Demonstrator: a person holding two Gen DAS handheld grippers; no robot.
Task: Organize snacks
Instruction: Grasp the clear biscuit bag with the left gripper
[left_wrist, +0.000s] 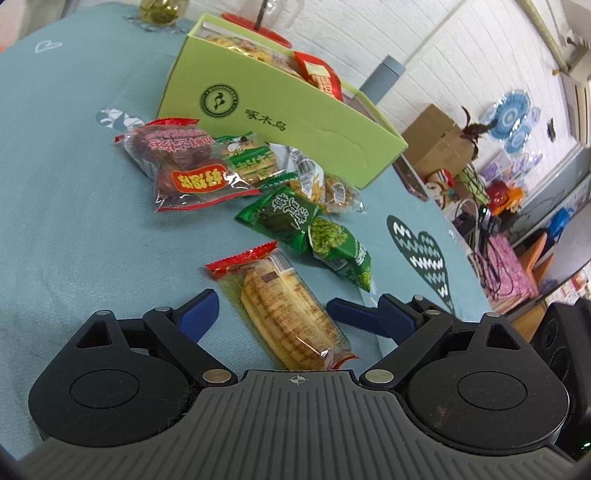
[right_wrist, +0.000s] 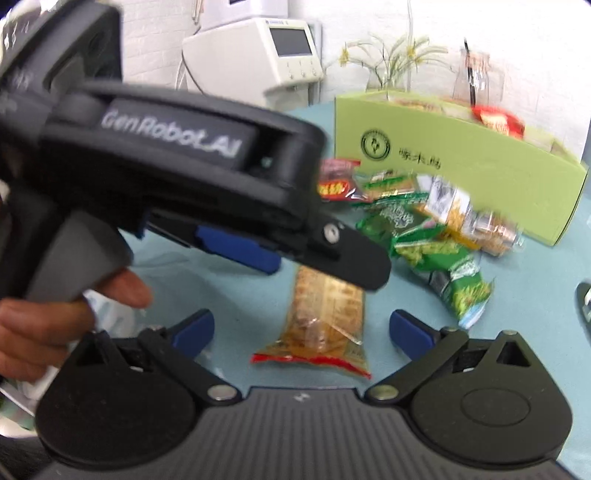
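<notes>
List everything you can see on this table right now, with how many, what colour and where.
Cracker packet: one, clear with red ends, nearest, between the left gripper's open fingers, untouched.
Green snack packets: two, mid-table, overlapping.
Red date packet: one, red and clear, in front of the box.
Green-labelled biscuit packet: one, beside the date packet.
Yellow snack packet: one, clear wrapper, against the box.
Green box: one, light green, behind the pile, snacks inside.
Tablecloth: one, teal.
Left gripper: black, blue pads, open.
Right gripper: same, open.
Hand: one, holding the left gripper's handle.
</notes>
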